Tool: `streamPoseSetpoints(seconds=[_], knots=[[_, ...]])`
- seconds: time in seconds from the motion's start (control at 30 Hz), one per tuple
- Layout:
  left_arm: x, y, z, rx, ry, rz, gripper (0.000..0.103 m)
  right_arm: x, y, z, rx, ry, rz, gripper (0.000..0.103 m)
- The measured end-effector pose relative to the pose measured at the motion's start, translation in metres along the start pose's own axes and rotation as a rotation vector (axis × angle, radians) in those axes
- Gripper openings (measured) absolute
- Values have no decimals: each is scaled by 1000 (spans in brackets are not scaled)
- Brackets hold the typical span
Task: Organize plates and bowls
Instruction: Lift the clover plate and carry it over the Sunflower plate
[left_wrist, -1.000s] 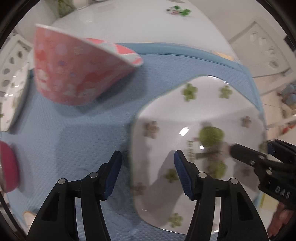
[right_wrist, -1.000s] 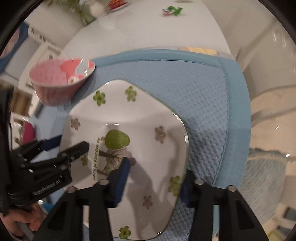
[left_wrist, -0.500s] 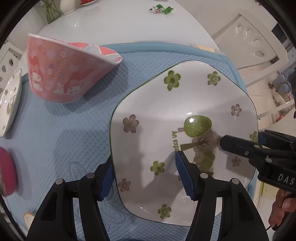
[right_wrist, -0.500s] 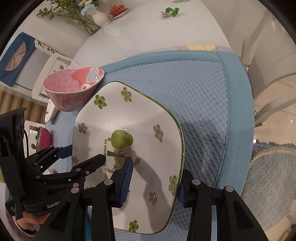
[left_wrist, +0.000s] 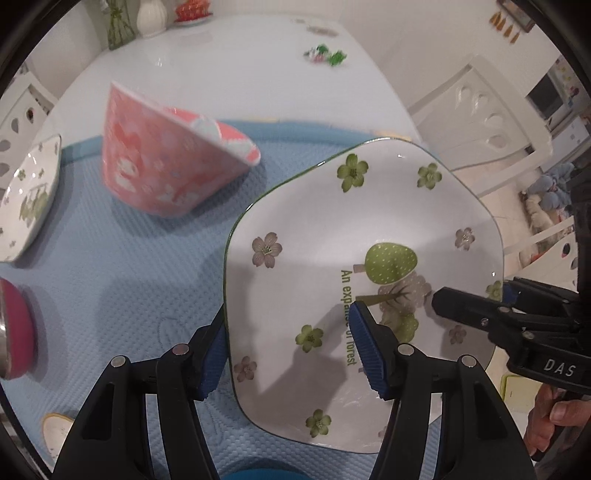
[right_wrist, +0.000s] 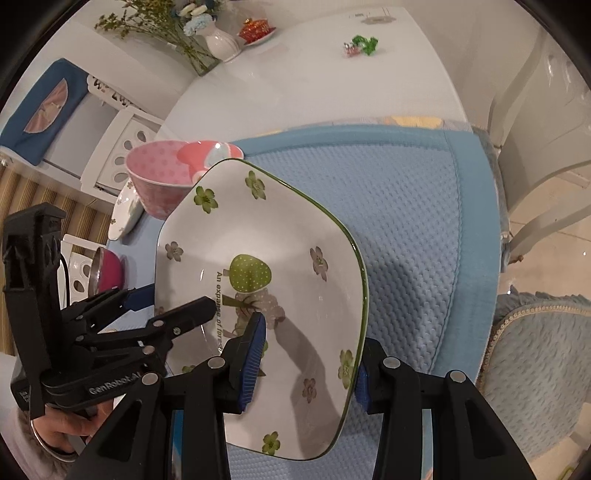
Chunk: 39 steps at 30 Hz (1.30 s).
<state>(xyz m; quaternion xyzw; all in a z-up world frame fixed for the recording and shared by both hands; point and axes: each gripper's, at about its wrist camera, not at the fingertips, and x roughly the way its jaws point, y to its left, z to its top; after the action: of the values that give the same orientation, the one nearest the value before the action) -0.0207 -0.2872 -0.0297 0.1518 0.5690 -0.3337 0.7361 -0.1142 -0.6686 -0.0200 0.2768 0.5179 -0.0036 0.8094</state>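
A white plate (left_wrist: 369, 206) with green and pink flowers and a tree print hangs tilted above the blue mat (left_wrist: 110, 266). My left gripper (left_wrist: 291, 343) is shut on its left rim, one pad on top and one underneath. My right gripper (right_wrist: 308, 362) is shut on the plate's (right_wrist: 280, 229) opposite rim. Each gripper shows in the other's view, the right gripper (left_wrist: 461, 306) at the right and the left gripper (right_wrist: 177, 310) at the left. A pink bowl (left_wrist: 166, 162) stands on the mat behind the plate. A second flowered plate (left_wrist: 26, 199) lies at the mat's left edge.
A magenta bowl (left_wrist: 14, 332) sits at the near left of the mat (right_wrist: 406, 221). The white table (left_wrist: 240, 74) behind carries a vase (right_wrist: 221, 42), a red dish (right_wrist: 256, 29) and small wrapped sweets (right_wrist: 360, 44). White chairs (left_wrist: 480, 110) stand around it.
Both grippers have risen with the flowered plate held between them. It now hangs clear of the mat, and more of the table shows behind it.
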Motion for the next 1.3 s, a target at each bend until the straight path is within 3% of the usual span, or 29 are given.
streamPoseSetpoints(seconds=[0.33, 0.63, 1.0, 1.3], knots=[[-58, 22, -6, 22, -88, -23, 59, -25, 45, -5, -19, -55, -17, 42], [-92, 70, -17, 5, -121, -48, 59, -26, 113, -17, -10, -94, 0, 42], [-123, 151, -55, -23, -137, -27, 58, 5, 212, -44, -31, -92, 14, 42], [-126, 200, -90, -71, -115, -24, 58, 34, 262, -61, -49, -63, 16, 42]])
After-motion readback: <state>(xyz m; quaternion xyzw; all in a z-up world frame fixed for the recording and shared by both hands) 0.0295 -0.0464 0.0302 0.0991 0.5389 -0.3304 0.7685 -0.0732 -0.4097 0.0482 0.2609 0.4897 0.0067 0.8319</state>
